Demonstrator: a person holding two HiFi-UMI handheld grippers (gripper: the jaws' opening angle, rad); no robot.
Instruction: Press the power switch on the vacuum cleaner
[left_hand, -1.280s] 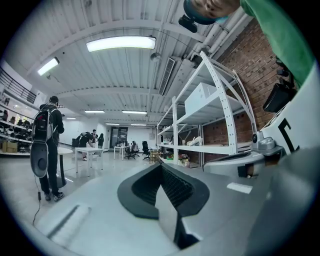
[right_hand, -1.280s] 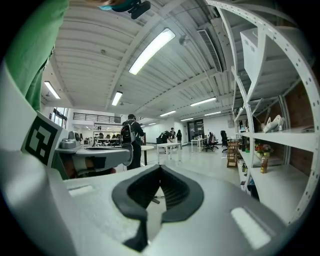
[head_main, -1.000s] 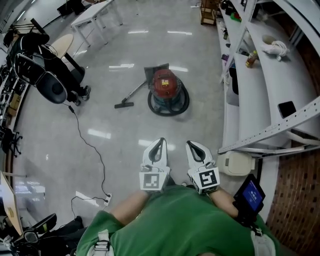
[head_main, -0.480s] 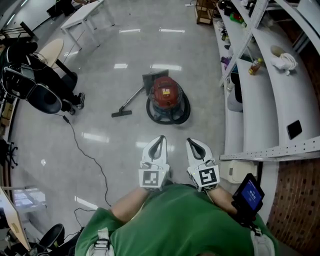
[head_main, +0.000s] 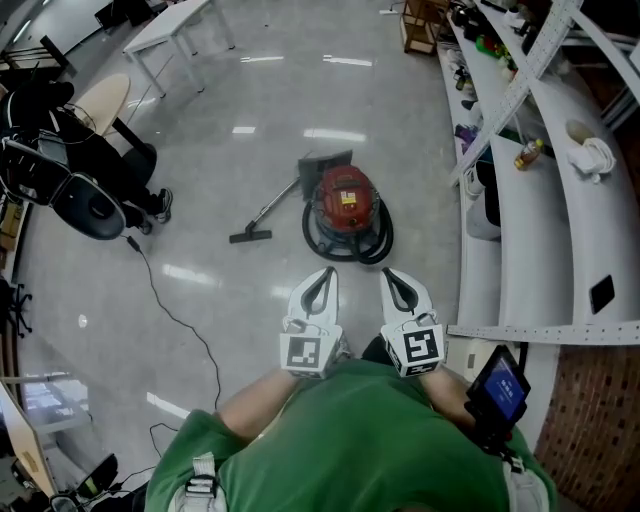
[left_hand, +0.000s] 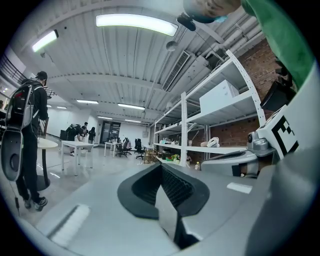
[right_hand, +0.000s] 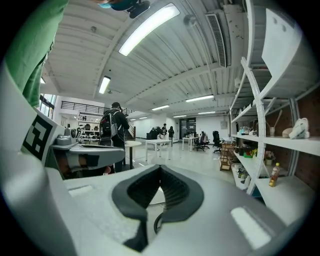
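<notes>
Floor (head_main: 220, 290): glossy, below both grippers.
Vacuum cleaner (head_main: 343, 205): red canister on the floor, straight ahead of both grippers and well apart from them.
Wand (head_main: 268, 213): runs from the canister out past the left gripper's side.
Left gripper (head_main: 322, 278): jaws pressed together, empty; marginally nearer.
Right gripper (head_main: 392, 280): jaws pressed together, empty.
Power switch: too small to locate.

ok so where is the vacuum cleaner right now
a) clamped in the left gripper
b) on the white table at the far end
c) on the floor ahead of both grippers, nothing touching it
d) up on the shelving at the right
C: the red vacuum cleaner stands on the floor beyond the left gripper and the right gripper, both with jaws together and holding nothing.
</notes>
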